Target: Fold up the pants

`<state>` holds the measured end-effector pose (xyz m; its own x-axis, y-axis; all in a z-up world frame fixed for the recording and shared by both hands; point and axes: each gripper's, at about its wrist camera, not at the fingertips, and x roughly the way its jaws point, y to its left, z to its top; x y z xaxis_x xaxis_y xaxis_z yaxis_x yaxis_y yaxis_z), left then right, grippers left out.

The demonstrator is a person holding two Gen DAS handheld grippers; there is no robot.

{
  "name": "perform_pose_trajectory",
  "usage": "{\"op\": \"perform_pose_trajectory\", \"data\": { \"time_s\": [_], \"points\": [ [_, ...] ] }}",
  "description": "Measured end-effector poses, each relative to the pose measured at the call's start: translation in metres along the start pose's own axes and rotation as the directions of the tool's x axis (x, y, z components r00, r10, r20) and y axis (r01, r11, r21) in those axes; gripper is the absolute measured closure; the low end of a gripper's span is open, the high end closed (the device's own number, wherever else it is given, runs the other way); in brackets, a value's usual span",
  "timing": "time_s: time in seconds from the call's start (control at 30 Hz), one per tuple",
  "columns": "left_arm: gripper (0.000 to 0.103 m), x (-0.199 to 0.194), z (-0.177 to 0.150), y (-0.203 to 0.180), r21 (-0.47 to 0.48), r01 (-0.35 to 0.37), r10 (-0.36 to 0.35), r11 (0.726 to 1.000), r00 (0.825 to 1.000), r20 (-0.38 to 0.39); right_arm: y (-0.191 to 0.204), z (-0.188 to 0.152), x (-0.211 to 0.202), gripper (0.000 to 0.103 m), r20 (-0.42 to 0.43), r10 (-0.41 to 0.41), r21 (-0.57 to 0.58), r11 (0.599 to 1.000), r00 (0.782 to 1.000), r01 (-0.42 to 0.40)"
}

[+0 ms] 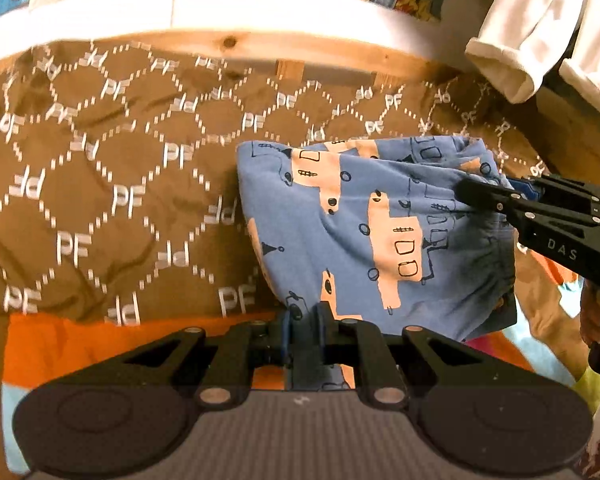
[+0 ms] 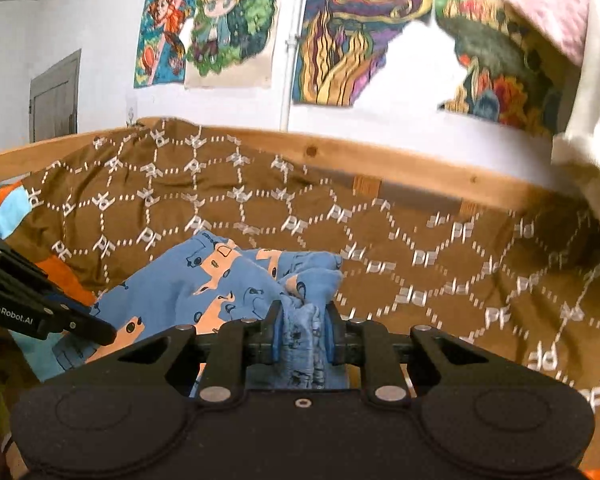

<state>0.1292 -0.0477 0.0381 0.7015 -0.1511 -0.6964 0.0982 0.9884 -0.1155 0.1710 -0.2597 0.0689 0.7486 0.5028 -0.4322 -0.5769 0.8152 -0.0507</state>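
The pants [image 1: 364, 232], blue with peach vehicle prints, are gathered in a loose bundle over the brown patterned blanket [image 1: 112, 184], toward the side of it nearer the person and well short of the wooden rail [image 1: 228, 46] that runs along the blanket's far edge. The left gripper [image 1: 302, 330] is clamped on the near lower edge of the cloth, with blue fabric squeezed between its narrow-set pads. The right gripper [image 2: 302, 330] has a thick bunched fold, which looks like the gathered waistband, pinched between its blue pads, and its jaws are closing down on that wad; in the left wrist view it [image 1: 466, 192] bites the pants at their right side, further from the camera. Both ends seem lifted clear of the blanket, with the middle sagging between them, so the step in hand reads as picking the garment up to shake it out before any fold is made. No neat crease shows anywhere yet, so the task looks to be at its start. The next move calls for drawing the two grips apart to pull the cloth taut, then laying it flat on the blanket with the legs lined up. The bulky wad in the right grip may slip or hide a twist.
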Motion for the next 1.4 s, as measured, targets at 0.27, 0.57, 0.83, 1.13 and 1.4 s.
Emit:
{"op": "perform_pose_trajectory", "data": {
  "time_s": [0.27, 0.57, 0.83, 1.13, 1.4],
  "points": [
    [0.089, 0.013, 0.04, 0.001, 0.022, -0.036, 0.034, 0.999, 0.996, 0.086, -0.015, 0.037, 0.025, 0.082, 0.064, -0.028, -0.046, 0.998, 0.998, 0.031],
    [0.089, 0.076, 0.042, 0.02, 0.01, -0.074, 0.074, 0.997, 0.997, 0.002, -0.026, 0.028, 0.092, 0.082, -0.053, -0.02, -0.049, 0.999, 0.998, 0.018],
    [0.082, 0.089, 0.032, 0.035, -0.015, -0.055, 0.054, 0.998, 0.998, -0.029, -0.05, 0.003, 0.12, 0.067, -0.123, -0.022, 0.092, 0.995, 0.992, 0.033],
    [0.051, 0.078, 0.031, 0.032, -0.022, -0.088, 0.087, 0.996, 0.996, -0.02, -0.051, 0.003, 0.097, 0.019, -0.092, -0.115, 0.061, 0.991, 0.989, 0.121],
    [0.02, 0.052, 0.034, 0.027, -0.036, -0.098, 0.099, 0.995, 0.994, 0.054, -0.047, 0.009, 0.066, 0.004, -0.016, -0.139, 0.104, 0.985, 0.99, 0.14]
  ]
}}
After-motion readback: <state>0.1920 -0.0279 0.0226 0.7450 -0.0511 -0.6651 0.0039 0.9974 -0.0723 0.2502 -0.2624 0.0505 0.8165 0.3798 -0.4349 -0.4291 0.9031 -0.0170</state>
